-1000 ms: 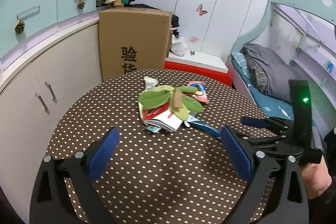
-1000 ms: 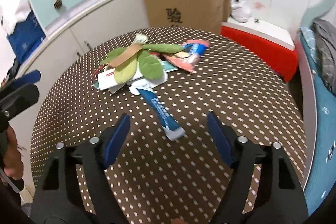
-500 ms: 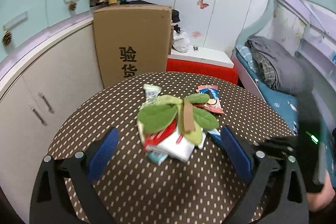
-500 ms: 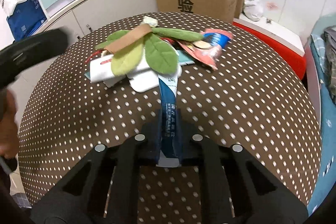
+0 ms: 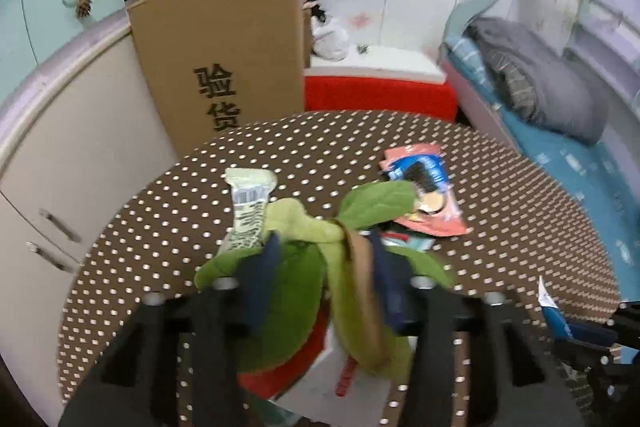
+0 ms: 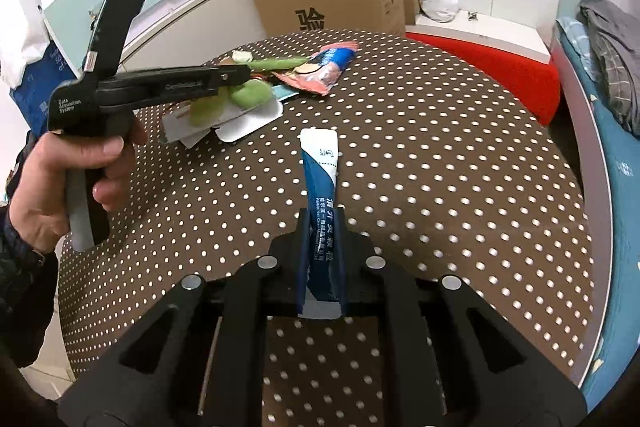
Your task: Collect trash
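Your right gripper (image 6: pixel 322 247) is clamped on a blue sachet (image 6: pixel 320 179), which sticks forward over the dotted table (image 6: pixel 440 147). Your left gripper (image 5: pixel 324 279) has just been closing; its jaws now pinch the green leaves (image 5: pixel 296 291) atop the trash pile at the table's middle. A red wrapper (image 5: pixel 424 195) and a pale wrapper (image 5: pixel 248 207) lie beside the leaves.

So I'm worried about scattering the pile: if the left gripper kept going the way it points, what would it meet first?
Likely the green leaves, already between the left gripper as it closes; beyond them, the red snack wrapper, though depth is unclear.
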`<state>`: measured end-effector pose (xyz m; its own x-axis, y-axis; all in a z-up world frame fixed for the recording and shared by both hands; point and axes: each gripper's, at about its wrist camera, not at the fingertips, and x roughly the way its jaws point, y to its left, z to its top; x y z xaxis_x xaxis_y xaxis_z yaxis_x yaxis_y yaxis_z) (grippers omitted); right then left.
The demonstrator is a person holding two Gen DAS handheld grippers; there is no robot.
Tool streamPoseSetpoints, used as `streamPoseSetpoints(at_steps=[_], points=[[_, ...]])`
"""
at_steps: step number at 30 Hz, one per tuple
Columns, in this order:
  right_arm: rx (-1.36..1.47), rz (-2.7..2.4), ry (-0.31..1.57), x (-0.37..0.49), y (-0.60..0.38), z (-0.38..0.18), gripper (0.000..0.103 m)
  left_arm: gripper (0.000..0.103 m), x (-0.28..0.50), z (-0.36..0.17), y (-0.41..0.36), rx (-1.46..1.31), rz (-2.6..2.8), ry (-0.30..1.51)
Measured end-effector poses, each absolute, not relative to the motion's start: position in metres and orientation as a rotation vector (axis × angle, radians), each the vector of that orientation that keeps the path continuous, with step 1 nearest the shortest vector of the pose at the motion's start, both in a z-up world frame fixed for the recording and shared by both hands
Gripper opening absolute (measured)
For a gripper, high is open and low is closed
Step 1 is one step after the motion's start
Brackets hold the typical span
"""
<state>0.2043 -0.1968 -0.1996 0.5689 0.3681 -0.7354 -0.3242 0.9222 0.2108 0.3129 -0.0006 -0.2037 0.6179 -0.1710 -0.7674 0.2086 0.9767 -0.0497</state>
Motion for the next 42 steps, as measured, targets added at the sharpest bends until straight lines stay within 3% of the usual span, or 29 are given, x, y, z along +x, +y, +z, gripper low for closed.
streamPoseSetpoints(at_steps=[1,4,25,42], points=[[0.058,0.4,0.87,0.199,-0.201,-0.198,0.012,0.016,0.311,-0.202,-0.001,0.046,-0.221,0.876],[0.081,0.392,0.853,0.191,-0.209,-0.19,0.012,0.011,0.297,-0.19,0.004,0.014,-0.239,0.835],[0.186,0.305,0.683,0.103,-0.284,-0.119,0.012,0.01,0.166,-0.095,0.013,-0.118,-0.439,0.62],[0.196,0.359,0.859,0.099,-0.265,-0.183,0.014,0.011,0.133,-0.164,-0.038,-0.099,-0.595,0.825]])
